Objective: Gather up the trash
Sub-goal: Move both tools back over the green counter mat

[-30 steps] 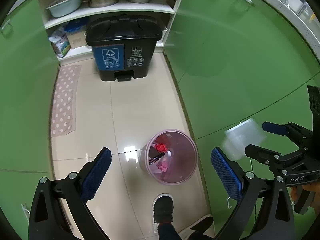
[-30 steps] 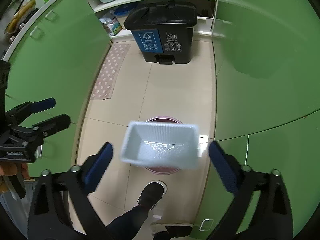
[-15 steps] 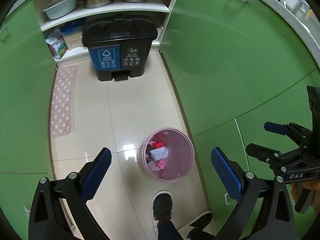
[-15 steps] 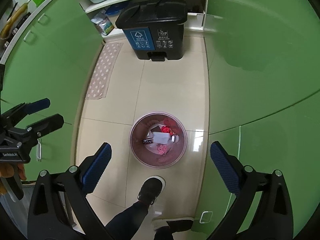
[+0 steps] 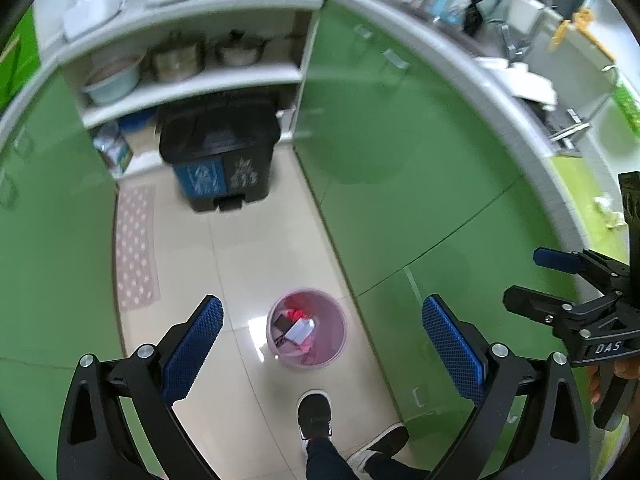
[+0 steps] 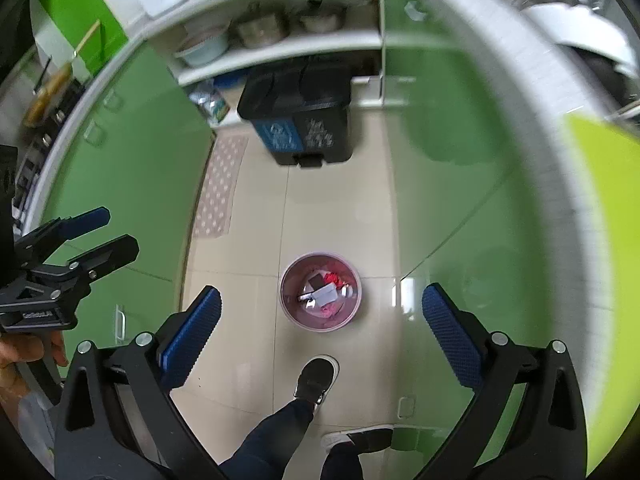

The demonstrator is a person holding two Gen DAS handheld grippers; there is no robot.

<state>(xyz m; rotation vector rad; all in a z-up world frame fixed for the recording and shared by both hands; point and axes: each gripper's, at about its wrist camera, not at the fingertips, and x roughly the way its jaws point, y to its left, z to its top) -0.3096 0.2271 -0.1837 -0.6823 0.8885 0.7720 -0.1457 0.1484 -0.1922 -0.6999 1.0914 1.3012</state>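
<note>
Left wrist view: left gripper (image 5: 322, 340) spread wide, nothing between its blue pads. Pink waste bin (image 5: 306, 328) stands on the tiled floor straight below, between the pads and a shade toward the left one, beside the green cabinet front (image 5: 400, 160). In it a white tray (image 5: 301, 330) lies tilted among red scraps, long axis running lower-left to upper-right. Right gripper (image 5: 532, 278) off to the right, also gaping and empty, over the counter side. Person's dark shoe (image 5: 315, 414) near the bin. Right wrist view: right gripper (image 6: 320, 322) wide open, holding nothing; bin (image 6: 320, 297) directly beneath, centred between its pads, so this hand looks nearer. Tray (image 6: 326, 294) lies roughly crosswise here. Black pedal bin (image 6: 298, 114) well apart, by the shelves. Any further trash probably lies up on the counter; none clearly identifiable.
</note>
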